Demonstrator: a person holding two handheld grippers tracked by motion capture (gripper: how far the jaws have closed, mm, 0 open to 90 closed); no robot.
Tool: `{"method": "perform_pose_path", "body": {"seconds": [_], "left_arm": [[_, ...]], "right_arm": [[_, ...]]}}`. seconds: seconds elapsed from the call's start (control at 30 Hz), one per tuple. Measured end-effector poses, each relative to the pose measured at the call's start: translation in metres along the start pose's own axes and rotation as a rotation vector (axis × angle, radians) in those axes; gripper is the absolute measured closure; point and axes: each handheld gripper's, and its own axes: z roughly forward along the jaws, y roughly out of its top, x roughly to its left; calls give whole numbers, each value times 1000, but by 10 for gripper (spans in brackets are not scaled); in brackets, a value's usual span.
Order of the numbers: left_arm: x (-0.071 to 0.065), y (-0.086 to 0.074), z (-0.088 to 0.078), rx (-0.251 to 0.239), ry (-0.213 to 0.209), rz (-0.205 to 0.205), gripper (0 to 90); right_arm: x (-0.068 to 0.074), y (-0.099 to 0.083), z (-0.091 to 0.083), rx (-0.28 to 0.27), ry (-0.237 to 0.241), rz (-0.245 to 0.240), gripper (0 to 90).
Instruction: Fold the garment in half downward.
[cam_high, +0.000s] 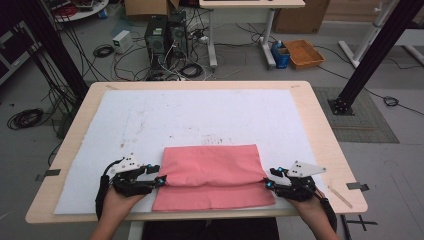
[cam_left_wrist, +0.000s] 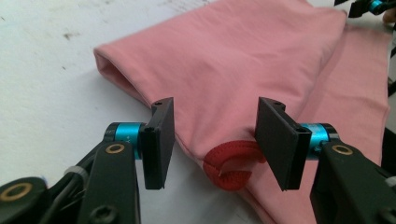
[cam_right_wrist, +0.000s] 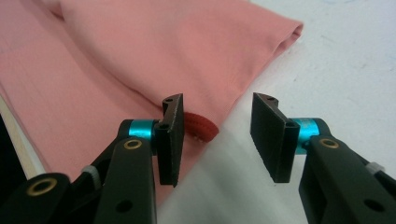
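In the high view, the left gripper (cam_high: 161, 180) sat at the left edge of the folded pink cloth (cam_high: 212, 175) and the right gripper (cam_high: 269, 183) at its right edge, each held by a hand coming in from the near side of the table (cam_high: 320, 125). The cloth lay on the white sheet (cam_high: 200, 115), close to the table's near edge, its upper layer folded back so that a strip of the lower layer showed in front. On the floor beyond the table stood an orange basket (cam_high: 304, 53); what lay in it could not be made out.

In the left gripper view, the left gripper (cam_left_wrist: 212, 140) stood released, its jaws parted and nothing pinched between them. Behind the gap lay the pink cloth (cam_left_wrist: 243, 60) and a small red loop (cam_left_wrist: 229, 164) at its edge; the right-hand pad stood just beside the loop, though contact could not be told.

In the right gripper view, the right gripper (cam_right_wrist: 217, 135) was likewise let go, jaws apart over bare white sheet (cam_right_wrist: 345, 60). The pink cloth (cam_right_wrist: 154, 51) lay to the left, and a red loop (cam_right_wrist: 201, 127) poked out just behind the left-hand pad.
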Motion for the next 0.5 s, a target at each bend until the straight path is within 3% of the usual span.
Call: {"method": "perform_pose_path", "body": {"seconds": [0.23,0.5], "left_arm": [[-9,-4,-2,69,21,13,538],[-13,-6,-2,91,26,5,541]], "right_arm": [[2,1,4,27,26,-16,663],[5,1,4,34,25,-55,811]]}}
